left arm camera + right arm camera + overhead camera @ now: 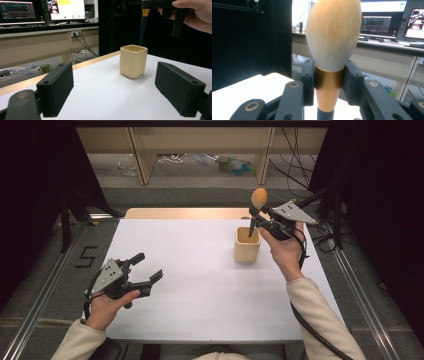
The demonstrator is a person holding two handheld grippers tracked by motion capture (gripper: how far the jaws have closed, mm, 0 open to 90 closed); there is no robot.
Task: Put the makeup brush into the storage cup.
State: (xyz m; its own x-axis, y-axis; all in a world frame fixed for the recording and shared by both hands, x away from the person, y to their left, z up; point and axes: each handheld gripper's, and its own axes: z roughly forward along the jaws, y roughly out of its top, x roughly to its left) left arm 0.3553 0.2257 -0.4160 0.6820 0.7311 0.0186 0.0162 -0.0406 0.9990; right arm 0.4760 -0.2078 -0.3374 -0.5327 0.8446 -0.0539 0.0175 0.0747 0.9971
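A makeup brush [258, 197] with a pale orange bristle head stands upright, bristles up, and my right gripper [261, 216] is shut on it. In the right gripper view the pads [308, 75] press on the gold ferrule of the brush [333, 37]. Its dark handle [143, 27] points down, with the tip just above the opening of a cream square cup [247, 245]. The cup [133, 61] stands upright on the table's right half. My left gripper [149, 266] rests at the near left, far from the cup, open with nothing between its jaws [113, 92].
The white table [200, 290] has a wooden strip [185, 213] along its far edge. Metal rails [360, 295] run along both sides. Beyond the table are a shelf frame and loose cables [292, 165] on the floor. A person's hand [197, 15] holds the right gripper.
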